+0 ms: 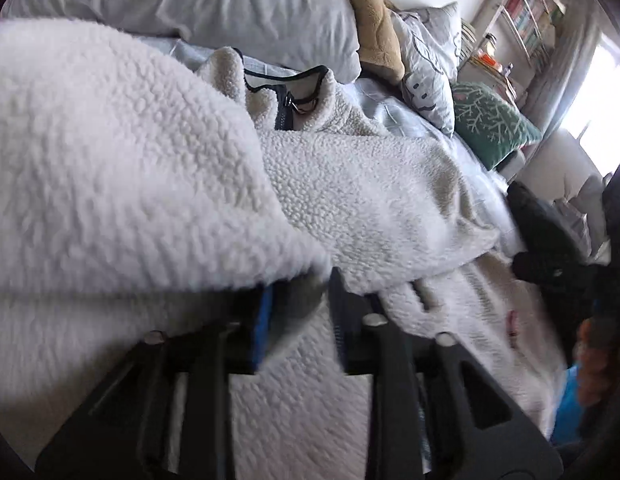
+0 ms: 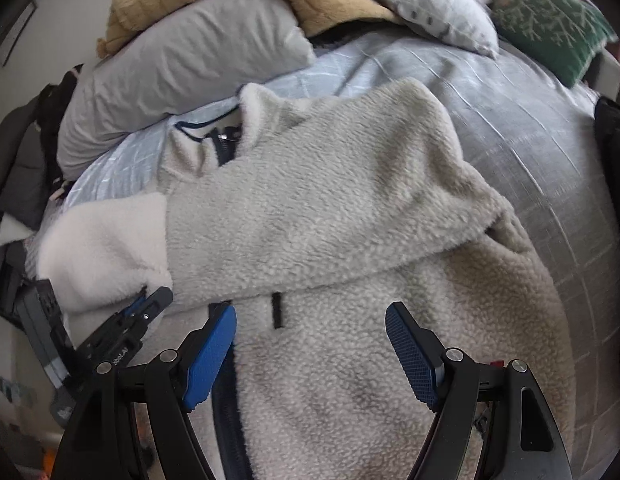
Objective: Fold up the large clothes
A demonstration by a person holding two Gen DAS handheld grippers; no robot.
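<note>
Cream fleece (image 2: 329, 216) lies zip-up on the bed (image 2: 529, 128), collar twd the pillows (image 2: 182, 64) at the head edge. One sleeve (image 2: 110, 248) is folded across the chest. Left gripper (image 2: 144, 306) sits at that cuff, jaws partly apart w/ fleece bunched against them; can't tell if the pads pinch it. Right gripper (image 2: 310, 348) hangs over the lower front, jaws wide, holding nothing.

Handling, as a guess: thick, soft, light-ish, not slippery; pile compresses, so bite deep. It'll flop and spring back. Best holds look like cuff, hem corners or shoulder seam, not the zip (image 2: 226, 142).
</note>
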